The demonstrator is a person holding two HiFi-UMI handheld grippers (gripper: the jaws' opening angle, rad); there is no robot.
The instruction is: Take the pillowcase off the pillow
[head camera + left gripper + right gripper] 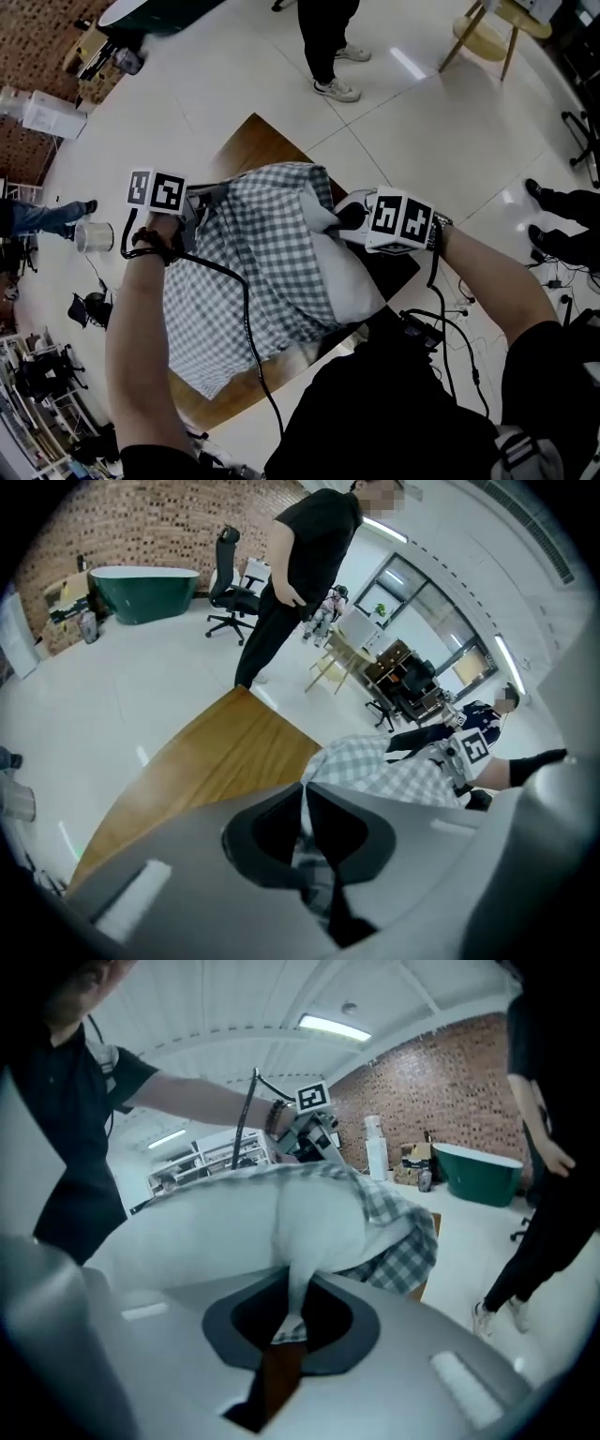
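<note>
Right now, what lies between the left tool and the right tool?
The head view shows the checked pillowcase spanning between left tool and right tool, with the white pillow bulging out beside the right one.

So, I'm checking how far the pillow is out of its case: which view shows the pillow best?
The head view: the white pillow sticks out bare, right of the checked pillowcase. The right gripper view shows one end close up, pinched by the right gripper. The left gripper view shows pillowcase, no pillow.
</note>
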